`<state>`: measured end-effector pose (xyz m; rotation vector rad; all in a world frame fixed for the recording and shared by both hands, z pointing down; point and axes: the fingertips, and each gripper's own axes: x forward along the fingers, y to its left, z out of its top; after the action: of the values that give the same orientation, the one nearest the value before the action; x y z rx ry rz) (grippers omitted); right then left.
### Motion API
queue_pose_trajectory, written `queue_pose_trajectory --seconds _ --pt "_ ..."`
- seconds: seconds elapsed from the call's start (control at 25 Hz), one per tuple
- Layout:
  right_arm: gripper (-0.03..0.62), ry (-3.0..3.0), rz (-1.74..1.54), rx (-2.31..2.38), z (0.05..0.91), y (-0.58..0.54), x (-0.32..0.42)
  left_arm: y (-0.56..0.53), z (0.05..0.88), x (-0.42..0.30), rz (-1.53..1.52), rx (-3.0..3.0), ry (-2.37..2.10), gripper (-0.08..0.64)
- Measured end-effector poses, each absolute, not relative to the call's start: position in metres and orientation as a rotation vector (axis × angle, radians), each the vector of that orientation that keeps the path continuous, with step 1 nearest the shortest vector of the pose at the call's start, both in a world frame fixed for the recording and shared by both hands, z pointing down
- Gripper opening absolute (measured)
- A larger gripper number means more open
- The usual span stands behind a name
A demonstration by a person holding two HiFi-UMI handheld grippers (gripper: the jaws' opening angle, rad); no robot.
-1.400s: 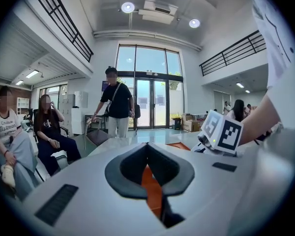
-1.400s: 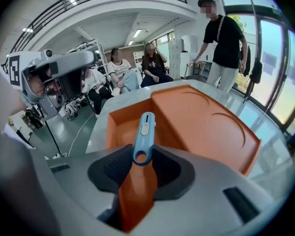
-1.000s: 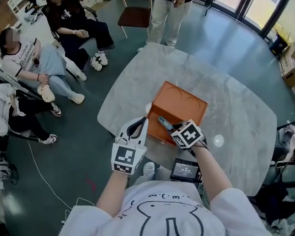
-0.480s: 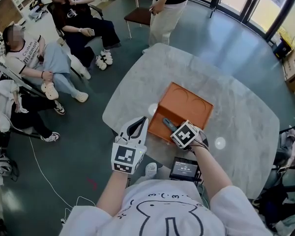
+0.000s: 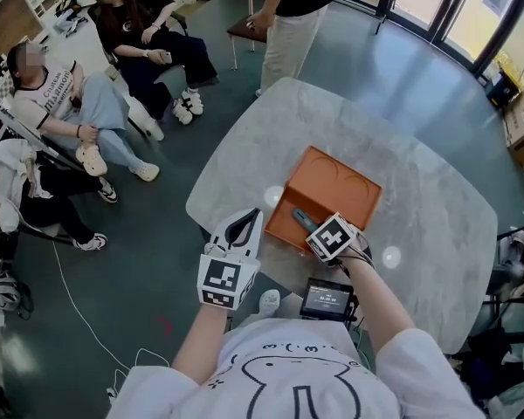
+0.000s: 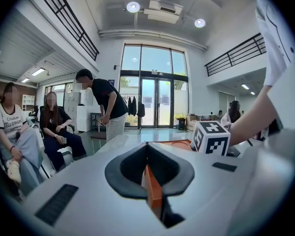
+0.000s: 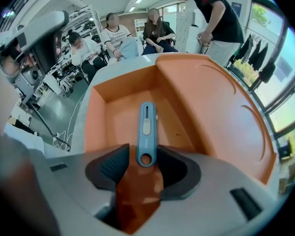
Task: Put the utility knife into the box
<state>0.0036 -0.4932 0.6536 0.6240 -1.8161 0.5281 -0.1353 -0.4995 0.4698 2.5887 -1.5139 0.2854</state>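
Observation:
An orange box (image 5: 342, 188) lies open on the marble table, with a deep compartment (image 7: 119, 113) on its left side. The blue utility knife (image 7: 146, 127) rests lengthwise in that compartment, its tail end with the hole between my right gripper's (image 7: 146, 162) jaws. Those jaws are opening, and a thin gap shows on each side of the knife. In the head view the right gripper (image 5: 307, 227) sits at the box's near edge, with the knife (image 5: 299, 216) poking out ahead. My left gripper (image 5: 257, 213) hovers left of the box, off the table's edge, shut and empty.
The round grey marble table (image 5: 419, 173) carries a small device with a screen (image 5: 329, 300) at its near edge. Two people sit (image 5: 61, 103) on chairs to the left and one person stands (image 5: 288, 16) beyond the table. Cables trail on the floor (image 5: 79, 312).
My right gripper has carried the knife from the box's near left corner further over the compartment. The left gripper has stayed in place. The standing person has shifted.

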Motion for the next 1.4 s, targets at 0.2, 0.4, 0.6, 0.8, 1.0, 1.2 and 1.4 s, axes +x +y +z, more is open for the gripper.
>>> queue_pose_trajectory --seconds 0.2,0.4,0.6,0.8,1.0,1.2,1.4 --pt "0.242 -1.833 0.531 0.668 0.650 -0.491 0.003 -0.495 0.470 -0.137 0.275 2.593 -1.503 0.015" --pt "0.242 -1.903 0.544 0.741 0.632 -0.492 0.005 -0.490 0.468 -0.133 0.272 2.609 -1.482 0.015" --pt "0.242 -1.963 0.556 0.783 0.618 -0.486 0.007 -0.488 0.466 -0.124 0.255 2.609 -1.477 0.015" --pt "0.221 -2.011 0.544 0.838 0.595 -0.478 0.018 -0.480 0.458 -0.110 0.242 2.624 -1.464 0.015" --pt "0.096 -2.086 0.534 0.936 0.564 -0.471 0.029 -0.471 0.451 -0.097 0.239 2.638 -1.457 0.015" --pt "0.011 -2.185 0.537 1.034 0.526 -0.459 0.038 -0.460 0.443 -0.082 0.239 2.655 -1.449 0.015" --pt "0.010 -2.276 0.523 1.081 0.494 -0.445 0.044 -0.449 0.432 -0.069 0.224 2.670 -1.454 0.015"
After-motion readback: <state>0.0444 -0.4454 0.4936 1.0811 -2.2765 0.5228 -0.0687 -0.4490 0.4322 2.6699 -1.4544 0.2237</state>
